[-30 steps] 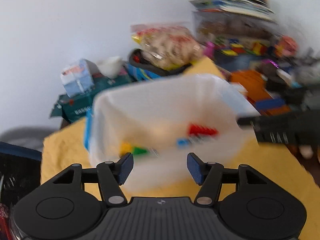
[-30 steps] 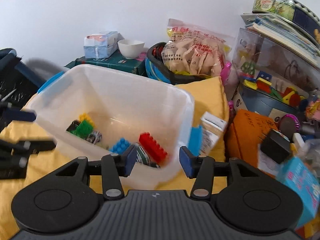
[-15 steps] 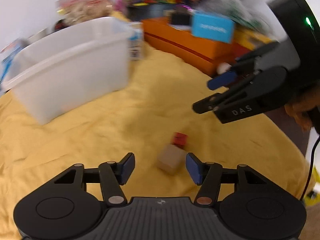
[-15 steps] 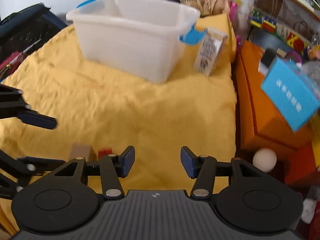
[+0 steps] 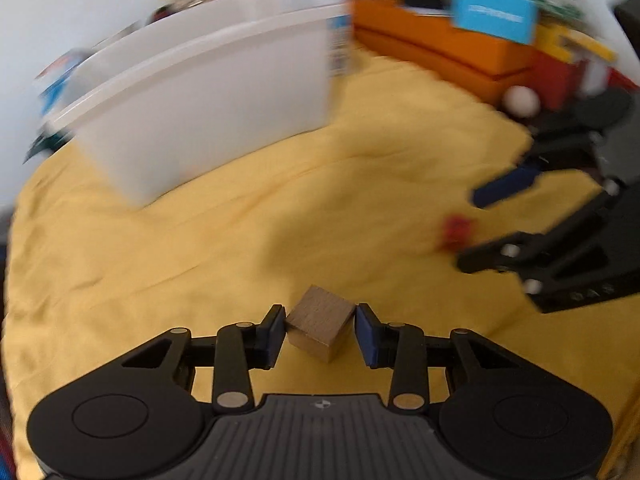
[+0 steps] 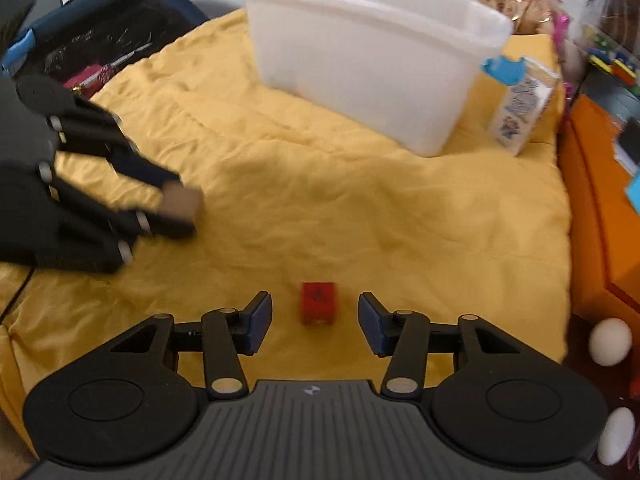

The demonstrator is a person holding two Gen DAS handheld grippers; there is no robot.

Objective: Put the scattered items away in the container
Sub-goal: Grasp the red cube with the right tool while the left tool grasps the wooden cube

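Our left gripper point(image 5: 320, 330) has its jaws set on either side of the wooden block point(image 5: 321, 326), the blue pads point(image 5: 276, 330) touching or all but touching its sides. Whether they are already clenched on it we cannot tell; the block appears to sit on the cloth. Our right gripper point(image 6: 315, 322) is spread wide, with the small red block point(image 6: 318, 309) lying between its fingers, clear of both pads and not yet gripped. From the right wrist view the left gripper point(image 6: 168, 204) shows as a dark blur around the wooden block point(image 6: 182, 203).

As we judge it, we are late in the tidying but not done. These two blocks are the only loose toys we can see on the cloth, and each has a gripper around it. What is left is to close on them, lift, and carry them to the white plastic bin point(image 6: 372, 64), which stands well apart from both, further back on the cloth. Its inside is hidden from here, so we cannot say what it holds.

The surface is a rumpled yellow cloth point(image 6: 360, 208), soft and creased, so the blocks may sit a little tilted. A small printed carton point(image 6: 520, 112) leans just beside the bin's blue handle. To the right runs an orange box point(image 6: 600, 200), with white egg-like balls point(image 6: 610, 342) below it; to the left lies a dark bag point(image 6: 108, 36). Behind is a plain pale wall and a heap of toys and packets.
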